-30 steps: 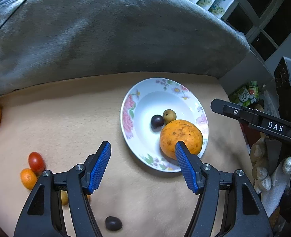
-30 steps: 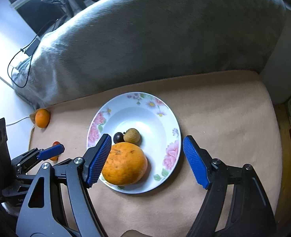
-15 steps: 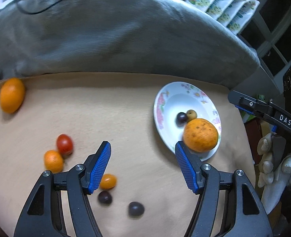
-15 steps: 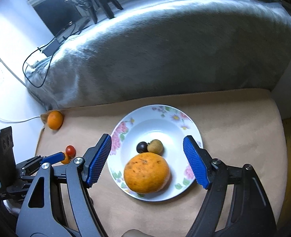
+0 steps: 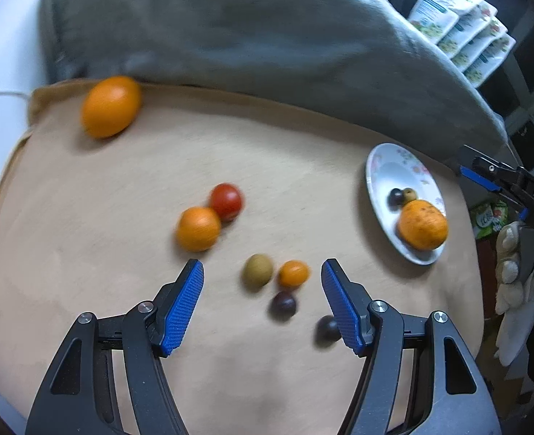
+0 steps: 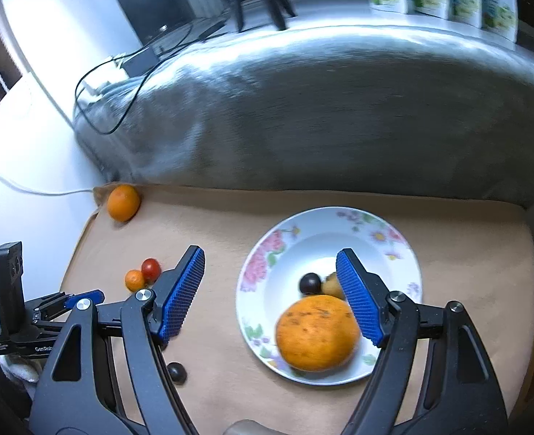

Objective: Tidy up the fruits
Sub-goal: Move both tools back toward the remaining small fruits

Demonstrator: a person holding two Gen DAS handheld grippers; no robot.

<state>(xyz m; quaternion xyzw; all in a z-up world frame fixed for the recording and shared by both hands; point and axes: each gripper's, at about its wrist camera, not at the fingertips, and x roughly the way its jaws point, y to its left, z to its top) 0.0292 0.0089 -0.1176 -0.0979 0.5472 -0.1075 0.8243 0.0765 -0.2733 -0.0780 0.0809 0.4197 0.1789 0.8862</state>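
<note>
My left gripper (image 5: 261, 302) hangs open over loose fruit on the tan mat: a greenish-brown fruit (image 5: 257, 270), a small orange fruit (image 5: 293, 273) and a dark grape (image 5: 283, 304) lie between its blue pads, untouched. Another dark grape (image 5: 326, 328) sits by the right pad. Farther off lie a mandarin (image 5: 198, 228), a red tomato (image 5: 225, 201) and a big orange (image 5: 110, 106). The floral plate (image 6: 393, 253) holds a large spotted orange (image 6: 317, 333), a dark grape (image 6: 309, 283) and a brownish fruit (image 6: 330, 284). My right gripper (image 6: 270, 293) is open above the plate's left side, holding nothing.
A grey blanket (image 5: 252, 36) is heaped along the mat's far edge. Stacked packets (image 5: 459, 25) stand behind it at the right. Cables (image 6: 122, 83) run over the blanket's left end. A gloved hand (image 5: 520, 272) holds the right gripper at the mat's right edge.
My left gripper has swept left from the plate to above the loose small fruit. The right gripper has drifted and rolled, so the plate now sits under its right finger.
</note>
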